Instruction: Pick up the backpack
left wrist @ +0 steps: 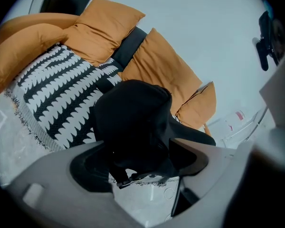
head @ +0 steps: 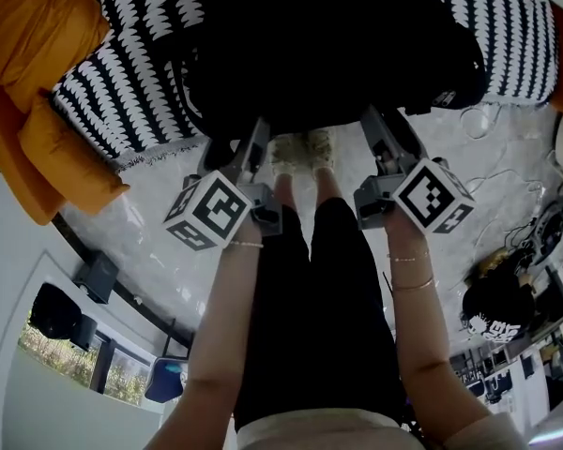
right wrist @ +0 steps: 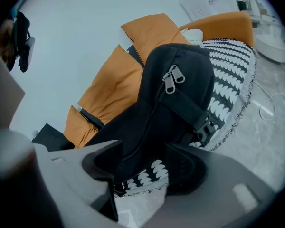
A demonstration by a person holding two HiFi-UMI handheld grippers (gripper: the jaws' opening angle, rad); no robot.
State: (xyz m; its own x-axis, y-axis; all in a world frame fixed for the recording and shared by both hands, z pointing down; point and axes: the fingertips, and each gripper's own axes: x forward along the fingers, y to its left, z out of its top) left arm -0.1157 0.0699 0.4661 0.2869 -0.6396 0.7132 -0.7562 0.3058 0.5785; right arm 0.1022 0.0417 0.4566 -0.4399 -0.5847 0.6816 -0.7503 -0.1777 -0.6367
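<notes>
A black backpack (head: 328, 54) rests upright on a black-and-white patterned throw (head: 122, 82) over an orange sofa. My left gripper (head: 251, 150) reaches its lower left side and my right gripper (head: 379, 131) its lower right. In the left gripper view the backpack (left wrist: 133, 122) fills the middle, and its bottom edge lies between the wide jaws of the left gripper (left wrist: 140, 163), which is open. In the right gripper view the backpack (right wrist: 175, 94) shows two zip pulls (right wrist: 170, 82) and a buckled strap (right wrist: 206, 127). The right gripper (right wrist: 142, 167) is open around its lower edge.
Orange cushions (head: 38, 92) lie at the left and behind the backpack (left wrist: 161, 65). The person's feet (head: 300, 153) stand on pale marble floor (head: 150, 242) in front of the sofa. Cables (head: 507, 181) trail at the right beside a cluttered shelf (head: 535, 336).
</notes>
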